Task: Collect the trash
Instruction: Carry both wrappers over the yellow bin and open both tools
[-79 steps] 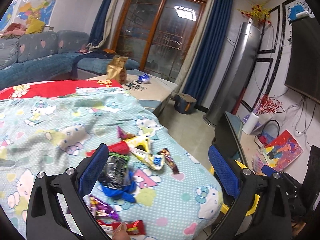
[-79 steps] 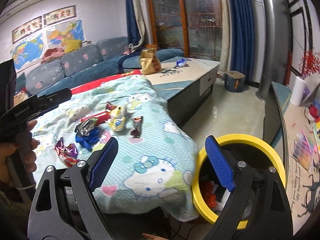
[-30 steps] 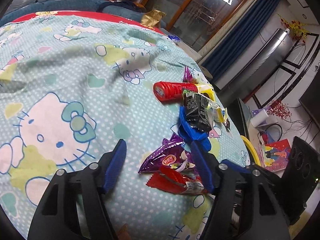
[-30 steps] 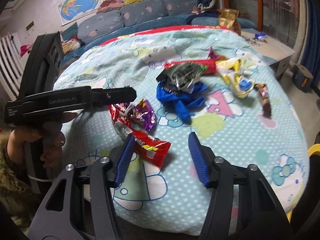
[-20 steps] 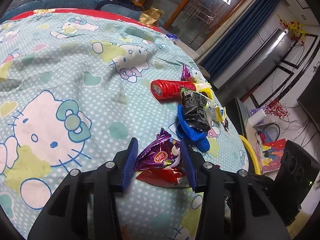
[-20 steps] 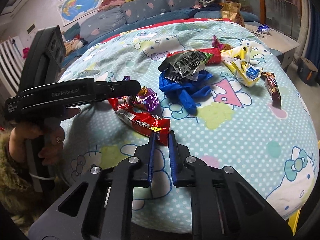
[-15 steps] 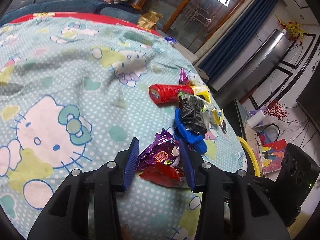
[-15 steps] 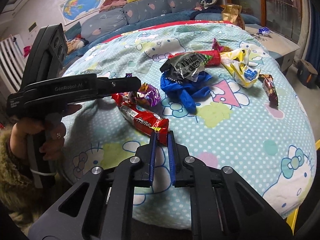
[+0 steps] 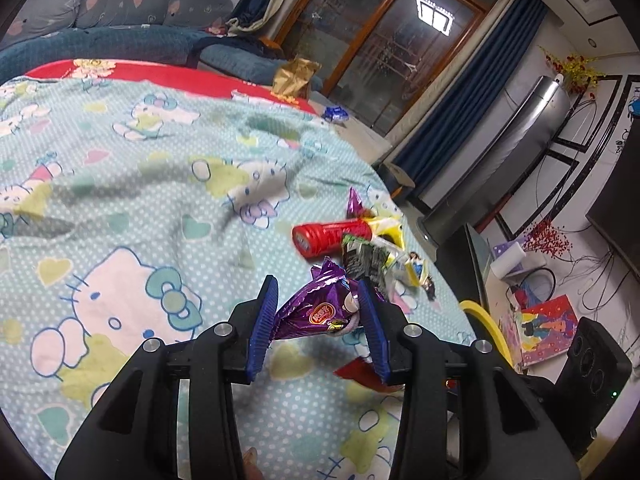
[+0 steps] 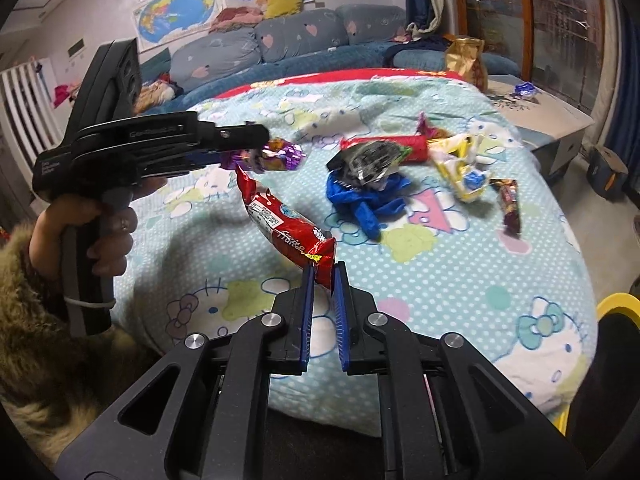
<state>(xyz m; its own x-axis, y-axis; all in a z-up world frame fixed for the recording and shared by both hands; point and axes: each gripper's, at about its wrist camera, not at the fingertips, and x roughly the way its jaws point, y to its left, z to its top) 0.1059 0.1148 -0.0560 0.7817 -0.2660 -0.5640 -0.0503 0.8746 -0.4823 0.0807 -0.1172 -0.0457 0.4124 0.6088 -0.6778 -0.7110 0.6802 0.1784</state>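
Two wrappers are hanging off the bed [image 10: 460, 264] at once; the left hand-held gripper [image 9: 316, 312] is squeezing a purple foil wrapper [image 9: 320, 308] between its blue pads at a middling width, and the right hand-held gripper [image 10: 322, 280] is pinching the near end of a red snack wrapper [image 10: 284, 228] with its pads almost together; the red wrapper is slanting up and away from the fingers, clear of the cartoon-cat bedspread (its far tip is reaching close under the purple one in the right wrist view). A hand [image 10: 96, 232] in a furry sleeve is gripping the left tool's handle. More trash is lying on the bedspread beyond: a red tube [image 10: 384, 146], a black-and-silver packet [image 10: 368, 160] on a blue crumpled piece [image 10: 364, 200], a yellow wrapper [image 10: 460, 164] and a dark candy bar wrapper [image 10: 510, 204] just beside it. A yellow bin rim [image 10: 618, 304] is showing at the bed's right edge.
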